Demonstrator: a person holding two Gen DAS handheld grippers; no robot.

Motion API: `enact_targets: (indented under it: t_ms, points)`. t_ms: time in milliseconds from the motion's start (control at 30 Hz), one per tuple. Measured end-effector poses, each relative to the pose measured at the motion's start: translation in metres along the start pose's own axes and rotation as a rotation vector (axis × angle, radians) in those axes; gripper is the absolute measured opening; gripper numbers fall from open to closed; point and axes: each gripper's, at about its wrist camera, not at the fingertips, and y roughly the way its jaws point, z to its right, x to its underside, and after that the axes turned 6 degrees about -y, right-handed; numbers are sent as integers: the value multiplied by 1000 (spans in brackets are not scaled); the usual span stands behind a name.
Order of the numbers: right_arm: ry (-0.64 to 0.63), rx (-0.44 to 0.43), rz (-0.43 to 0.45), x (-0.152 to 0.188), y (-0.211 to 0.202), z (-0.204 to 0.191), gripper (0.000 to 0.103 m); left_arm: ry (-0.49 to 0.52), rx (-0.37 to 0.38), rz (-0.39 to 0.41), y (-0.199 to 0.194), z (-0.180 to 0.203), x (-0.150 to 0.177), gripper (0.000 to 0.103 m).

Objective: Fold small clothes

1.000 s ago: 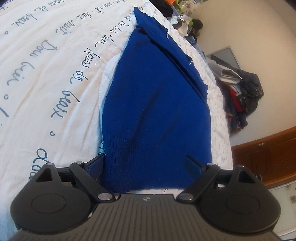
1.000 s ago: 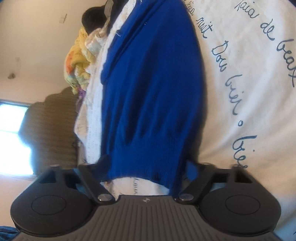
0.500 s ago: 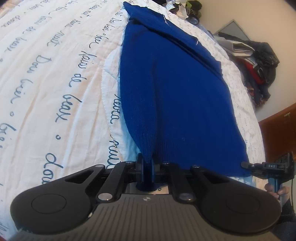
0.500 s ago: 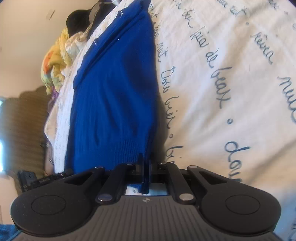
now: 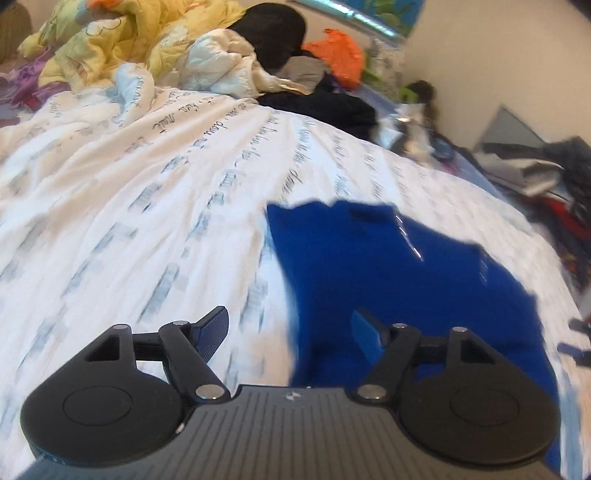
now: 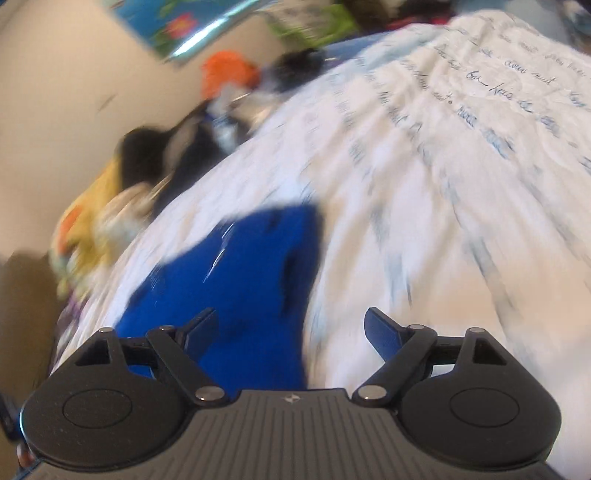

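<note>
A blue knit sweater [image 5: 406, 280] lies folded over on the white bedspread with handwritten script [image 5: 147, 192]. In the left wrist view my left gripper [image 5: 291, 326] hovers over the sweater's left edge. Its jaws are opening, and no cloth is pinched between them. In the right wrist view the same sweater [image 6: 240, 280] lies below and left of centre. My right gripper [image 6: 291, 326] hangs over the sweater's right edge, jaws opening wide with nothing gripped. Both views are blurred by motion.
A heap of bedding and clothes sits at the head of the bed: a yellow blanket [image 5: 110, 40], a black garment [image 5: 273, 33], an orange item [image 5: 340, 51]. More clothes [image 5: 546, 173] are piled beside the bed at right. A wall [image 6: 55, 92] stands behind.
Both grippers shut on the sweater's hem, carried it forward over the garment toward the head of the bed, and now stand open with the hem let go.
</note>
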Motion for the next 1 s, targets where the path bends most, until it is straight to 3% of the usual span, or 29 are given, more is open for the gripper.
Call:
enact_targets:
  t_ms: [67,133,167,200,233,300,367,433,500,533,600,633,667,700,733,767,800,900,1000]
  points:
    - [29,29,-9,-17,35,-3,86,-33,-17,-20,34,5,-25,73]
    - [-7,30,15,-22,72,-35,86,-27,14,-56,56,14,-37,72]
    - [-44,25,2,-23,81,-43,66,-6,15,-71,67,21,-38,67]
    - [-75,16,-51,-23,92,-47,7,33,1,-70,74,29,-38,37]
    - [-113,36,-76,-22,98,-52,6,94,-43,-43,75,38,-36,8]
    - [-213,74,-33,-20,92,-66,5,146,-106,5,75,43,-33,9]
    - [-185,73,5,-22,82,-53,5,132,-124,7,75,35,-29,11]
    - [-130,95,8,-19,94,-34,2,190,-125,43,72,37,-20,12]
    - [-70,61,15,-16,90,-29,5,226,-144,54,69,42,-17,12]
    - [-47,62,17,-16,87,-31,6,231,-155,55,67,43,-17,18]
    - [-40,105,50,-21,76,-41,10,219,-177,77,57,46,-21,22]
    - [-58,125,97,-24,69,-51,10,220,-180,122,47,48,-21,21]
    - [-89,115,141,-26,64,-64,18,232,-165,180,35,54,-21,28]
    - [-128,78,152,-28,63,-77,39,257,-140,235,25,64,-21,45]
    - [-175,40,137,-30,69,-91,55,286,-108,261,21,75,-22,71]
    - [-234,19,107,-32,80,-106,87,328,-77,273,23,89,-22,82]
    - [-303,25,80,-33,93,-120,93,383,-63,275,30,103,-21,90]
    - [-523,141,4,-38,144,-151,92,533,-118,216,73,137,-20,80]
    - [-538,182,-95,-48,186,-151,92,559,-145,110,116,142,-30,78]
